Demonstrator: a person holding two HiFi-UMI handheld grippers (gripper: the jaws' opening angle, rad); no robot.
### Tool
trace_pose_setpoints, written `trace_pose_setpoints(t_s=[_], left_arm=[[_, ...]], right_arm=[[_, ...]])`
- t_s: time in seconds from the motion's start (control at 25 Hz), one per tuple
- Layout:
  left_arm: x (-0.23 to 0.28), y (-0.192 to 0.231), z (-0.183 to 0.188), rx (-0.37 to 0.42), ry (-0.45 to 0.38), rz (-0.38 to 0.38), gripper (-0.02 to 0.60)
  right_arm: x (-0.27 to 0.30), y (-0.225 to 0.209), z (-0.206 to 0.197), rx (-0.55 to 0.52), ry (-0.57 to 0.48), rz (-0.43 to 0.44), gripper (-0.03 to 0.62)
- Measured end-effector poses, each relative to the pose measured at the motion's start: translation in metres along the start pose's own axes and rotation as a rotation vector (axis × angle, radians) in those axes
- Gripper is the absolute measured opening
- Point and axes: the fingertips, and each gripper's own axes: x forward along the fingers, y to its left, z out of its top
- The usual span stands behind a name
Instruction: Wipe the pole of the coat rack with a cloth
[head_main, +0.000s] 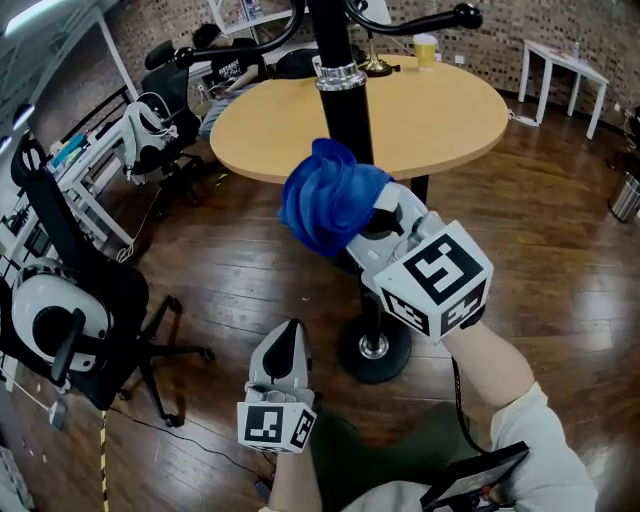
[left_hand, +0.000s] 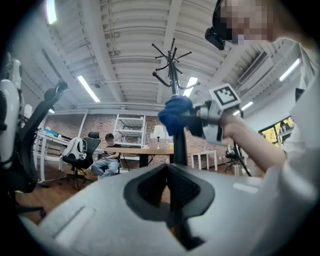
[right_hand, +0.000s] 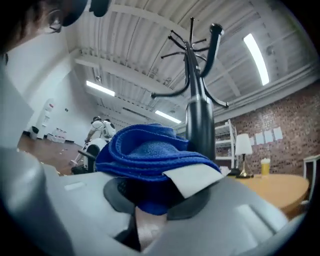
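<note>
The right gripper (head_main: 378, 218) has its fingers clamped on the cloth (head_main: 328, 197), pressed to the pole (head_main: 346, 118) below its collar (head_main: 340, 75), beside the desk's (head_main: 440, 115) near edge. Wiping looks midway, with the lower pole left. The left gripper (head_main: 287, 338), fingers together, hangs empty.

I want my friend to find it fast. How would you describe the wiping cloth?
Find the round wooden table, then the black coat rack pole standing in front of it. Right beside that pole, partway up, the right gripper clamps the cloth. It is the only bright blue, crumpled thing among black, white and brown ones.
</note>
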Motion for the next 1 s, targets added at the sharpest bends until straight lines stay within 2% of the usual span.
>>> trace_pose_setpoints(t_s=[0.12,0.24,0.32,0.4,0.48,0.52,0.6,0.64,0.68,0.72,0.8,0.92,1.0], left_arm=[[-0.001,0.001,-0.007,-0.005,-0.002,0.007,0.002],[-0.006,0.006,-0.015,0.022,0.018,0.016,0.002],[-0.011,0.012,-0.018,0.081,0.041,0.023,0.002],[-0.025,0.020,-0.023,0.067,0.058,0.020,0.002],[-0.048,0.025,-0.035,-0.020,0.091,0.000,0.002],[-0.056,0.026,-0.040,-0.043,0.098,-0.001,0.002],[-0.062,0.033,-0.046,-0.028,0.085,0.026,0.002],[-0.061,0.038,-0.046,-0.023,0.073,0.037,0.002],[-0.059,0.043,-0.045,-0.027,0.061,0.037,0.002],[-0.056,0.046,-0.042,-0.032,0.052,0.026,0.002],[-0.048,0.046,-0.033,-0.030,0.044,-0.011,0.002],[-0.026,0.044,0.000,-0.036,0.035,-0.047,0.002],[-0.005,0.046,0.043,-0.037,0.018,-0.043,0.002]], right_arm=[[-0.015,0.028,-0.153,0.060,0.153,0.006,0.097],[-0.028,0.068,-0.361,0.193,0.310,-0.006,0.097],[-0.044,0.097,-0.517,0.276,0.516,-0.025,0.097],[-0.072,0.128,-0.645,0.318,0.735,-0.056,0.097],[-0.111,0.162,-0.723,0.410,0.886,-0.087,0.097],[-0.124,0.165,-0.736,0.427,0.918,-0.096,0.095],[-0.115,0.140,-0.709,0.398,0.861,-0.094,0.095],[-0.097,0.124,-0.674,0.373,0.787,-0.083,0.095],[-0.075,0.111,-0.621,0.344,0.699,-0.062,0.095],[-0.052,0.102,-0.551,0.304,0.601,-0.036,0.094],[-0.017,0.083,-0.378,0.191,0.380,-0.008,0.094],[0.005,0.042,-0.118,0.035,0.072,-0.018,0.094],[0.009,0.018,0.003,-0.005,-0.059,-0.034,0.094]])
